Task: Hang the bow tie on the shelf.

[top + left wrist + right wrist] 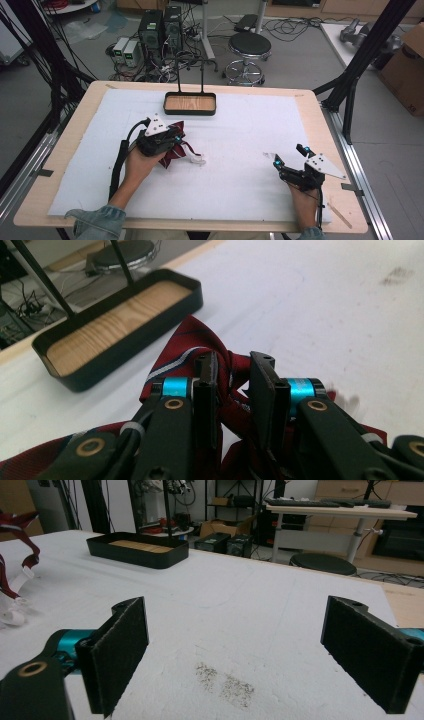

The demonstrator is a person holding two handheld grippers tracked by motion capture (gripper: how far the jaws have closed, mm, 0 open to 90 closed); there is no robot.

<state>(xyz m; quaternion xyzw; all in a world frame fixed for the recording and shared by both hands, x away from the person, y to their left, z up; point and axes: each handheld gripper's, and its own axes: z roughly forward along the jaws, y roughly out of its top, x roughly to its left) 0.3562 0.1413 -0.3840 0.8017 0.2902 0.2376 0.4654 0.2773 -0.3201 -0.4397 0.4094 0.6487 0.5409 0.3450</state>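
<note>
A dark red bow tie (pixel 175 146) with pale stripes sits left of centre on the white mat (pixel 235 130), lifted a little, its white strap (pixel 196 159) trailing to the right. My left gripper (pixel 176 138) is shut on it. In the left gripper view the two jaws pinch the bow tie's knot, and the red fabric (pixel 182 342) spreads out beyond and below my left gripper (pixel 235 367). My right gripper (pixel 290 156) rests at the right of the mat, jaws wide apart. In its own view my right gripper (pixel 235 625) holds nothing, and the bow tie's strap (pixel 17 535) hangs at the far left.
A black tray (pixel 190 113) with a wooden floor and two upright rods stands at the mat's far middle, also seen as the tray (pixel 125 347) and the tray (pixel 137 559). A thin wooden stick (pixel 340 212) lies by the front right table edge. A grey smudge (pixel 225 680) marks the mat.
</note>
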